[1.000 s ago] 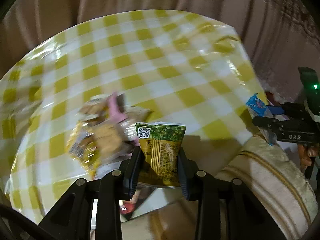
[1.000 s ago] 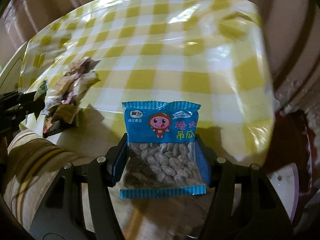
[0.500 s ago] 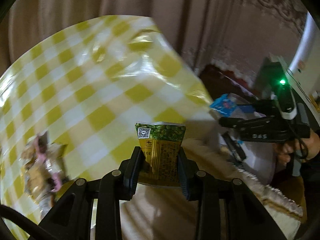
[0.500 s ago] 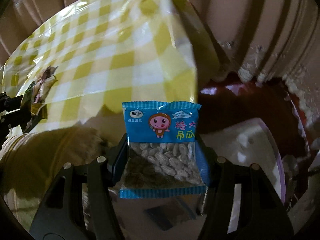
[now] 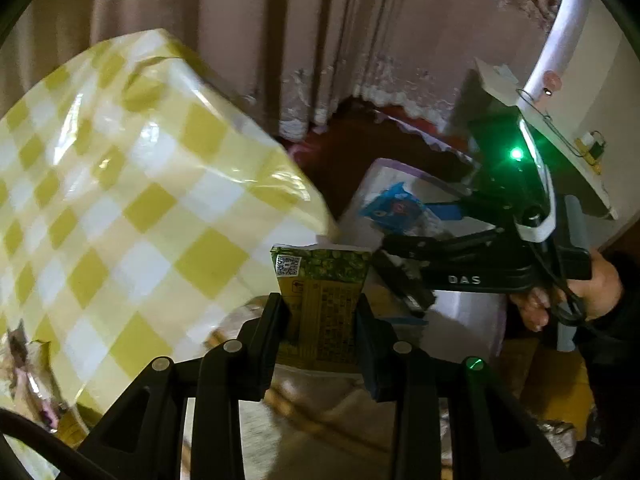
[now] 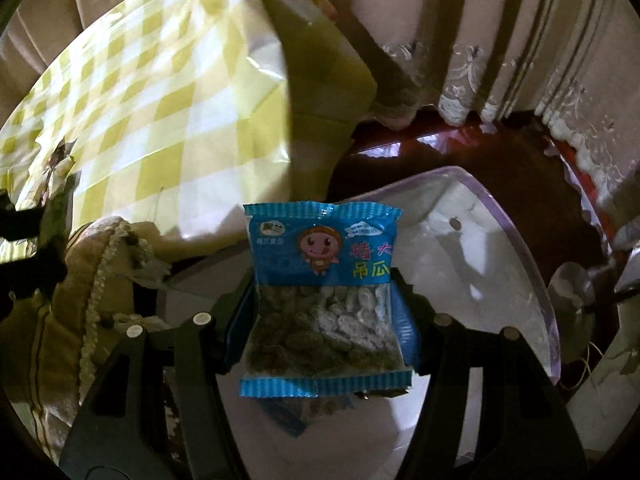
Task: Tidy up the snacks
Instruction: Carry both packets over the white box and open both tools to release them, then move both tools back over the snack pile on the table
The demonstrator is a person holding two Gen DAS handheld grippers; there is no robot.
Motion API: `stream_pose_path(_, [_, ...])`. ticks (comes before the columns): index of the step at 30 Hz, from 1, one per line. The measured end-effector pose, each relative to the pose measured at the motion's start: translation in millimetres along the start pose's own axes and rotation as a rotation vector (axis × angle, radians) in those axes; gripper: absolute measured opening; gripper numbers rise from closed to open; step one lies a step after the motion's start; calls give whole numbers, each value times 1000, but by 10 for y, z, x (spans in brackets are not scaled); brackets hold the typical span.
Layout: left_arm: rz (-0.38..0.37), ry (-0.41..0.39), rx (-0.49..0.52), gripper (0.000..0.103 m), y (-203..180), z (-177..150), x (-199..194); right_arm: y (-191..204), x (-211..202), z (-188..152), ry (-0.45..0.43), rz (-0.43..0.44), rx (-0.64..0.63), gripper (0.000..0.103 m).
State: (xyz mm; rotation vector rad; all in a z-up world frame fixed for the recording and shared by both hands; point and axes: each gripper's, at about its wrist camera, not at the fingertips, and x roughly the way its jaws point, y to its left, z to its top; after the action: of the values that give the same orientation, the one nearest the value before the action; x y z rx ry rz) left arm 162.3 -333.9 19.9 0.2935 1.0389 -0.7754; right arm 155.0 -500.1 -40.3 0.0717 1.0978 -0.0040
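My left gripper (image 5: 322, 312) is shut on a green and yellow snack packet (image 5: 320, 292), held past the table's right edge. My right gripper (image 6: 324, 308) is shut on a blue packet of seeds (image 6: 326, 292) and holds it over a white bin with a lilac rim (image 6: 500, 248). In the left wrist view the right gripper (image 5: 404, 220) and its blue packet (image 5: 394, 208) hang over the same bin (image 5: 384, 172). A pile of other snacks (image 5: 28, 376) lies on the yellow checked table (image 5: 132, 208) at the far left; it also shows in the right wrist view (image 6: 60, 164).
A beige fringed cushion (image 6: 100, 280) lies between the table and the bin. Curtains (image 5: 320, 40) hang behind. A dark red floor (image 6: 440, 152) surrounds the bin. A white cabinet (image 5: 568, 128) stands at the right.
Both grippers have swung right, away from the table and the snack pile, to the bin beside it. Each still holds its packet.
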Motion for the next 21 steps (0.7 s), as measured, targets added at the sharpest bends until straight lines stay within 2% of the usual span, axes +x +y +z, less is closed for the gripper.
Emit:
stream_pose_path(5, [-51,28,15,37,-98,33,94,-80,-15,-12,1,-16,16,66])
stream_pose_path(6, [-83,34,9,39,-100,28,109,-93,-8,-14,3,-17,20,66])
stream_pose_path(8, [-104,35,-2,53,-90,21,116,-96,6,-14,8,-20,23,67])
stream_pose_path(11, [-106,25,-29,59,-50,26,96,-105,26,9,8,-17,34,73])
stream_pose_path(14, [-108,13,-63,61,20,26,57,-87,4,35,-8,-8,29,75])
stream_pose_path(21, [-56,-27,-128,63,209,12,-104,39,15,183,-37,18,-3,77])
